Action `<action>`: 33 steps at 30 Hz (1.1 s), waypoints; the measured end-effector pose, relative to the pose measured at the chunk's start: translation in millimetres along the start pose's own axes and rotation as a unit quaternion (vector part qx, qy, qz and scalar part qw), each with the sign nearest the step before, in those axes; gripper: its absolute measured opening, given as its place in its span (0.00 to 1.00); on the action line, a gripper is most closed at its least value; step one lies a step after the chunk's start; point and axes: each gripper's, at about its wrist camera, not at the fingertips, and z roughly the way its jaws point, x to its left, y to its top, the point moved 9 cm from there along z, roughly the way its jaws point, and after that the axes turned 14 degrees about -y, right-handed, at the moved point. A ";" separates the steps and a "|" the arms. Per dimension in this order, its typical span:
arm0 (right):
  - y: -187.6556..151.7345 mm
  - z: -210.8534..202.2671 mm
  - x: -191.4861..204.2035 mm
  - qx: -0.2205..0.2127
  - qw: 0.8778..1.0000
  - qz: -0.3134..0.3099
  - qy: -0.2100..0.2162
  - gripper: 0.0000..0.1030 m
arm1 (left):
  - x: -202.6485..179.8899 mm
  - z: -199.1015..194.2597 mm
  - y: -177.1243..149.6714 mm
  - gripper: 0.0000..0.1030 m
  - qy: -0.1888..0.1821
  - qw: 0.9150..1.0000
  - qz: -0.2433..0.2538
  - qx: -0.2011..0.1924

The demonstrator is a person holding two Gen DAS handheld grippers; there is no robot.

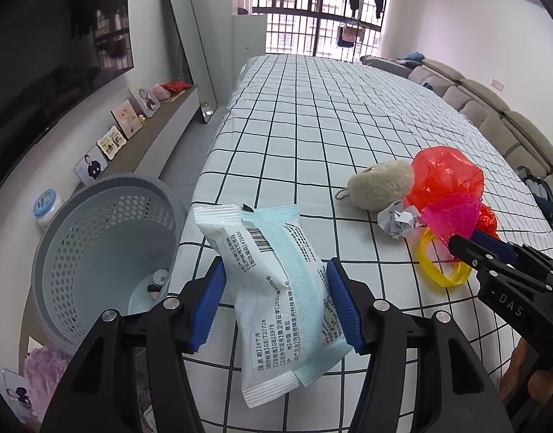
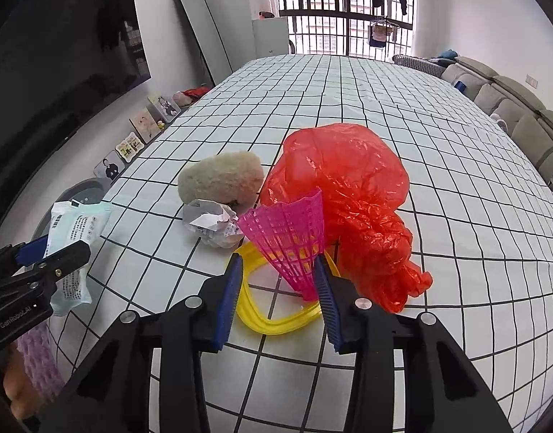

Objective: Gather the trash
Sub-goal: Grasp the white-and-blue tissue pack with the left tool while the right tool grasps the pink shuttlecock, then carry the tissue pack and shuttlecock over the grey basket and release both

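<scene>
My left gripper (image 1: 276,263) is shut on a white and pale-blue wipes packet (image 1: 276,281), held above the near left corner of the checked table (image 1: 312,126). A grey perforated bin (image 1: 96,223) stands on the floor just left of that corner, with small items at its bottom. My right gripper (image 2: 278,258) is open around a pink shuttlecock (image 2: 291,238); its base rests against the right pad and a gap shows at the left pad. Under it lies a yellow plastic ring (image 2: 273,321). A red plastic bag (image 2: 341,187) and a crumpled paper ball (image 2: 211,222) lie close by.
A beige plush toy (image 2: 218,178) lies behind the paper ball. A low shelf with picture frames (image 1: 125,119) and a TV run along the left wall. A grey sofa (image 1: 493,115) lines the table's right side. Something fluffy and purple (image 1: 45,371) sits near the bin.
</scene>
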 end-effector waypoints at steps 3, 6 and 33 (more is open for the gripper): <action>1.3 -1.0 -1.4 -0.006 1.000 0.000 -0.008 0.39 | 2.8 -2.3 0.2 0.54 -0.002 1.000 -0.002 -0.003; 3.1 -2.0 -4.2 -0.011 1.000 0.002 -0.015 0.39 | 4.6 -4.3 0.3 0.54 -0.004 1.000 -0.004 -0.005; 12.0 -30.2 13.1 -0.028 0.999 0.019 0.020 0.28 | 13.0 -23.6 2.2 0.54 -0.007 1.000 -0.002 -0.022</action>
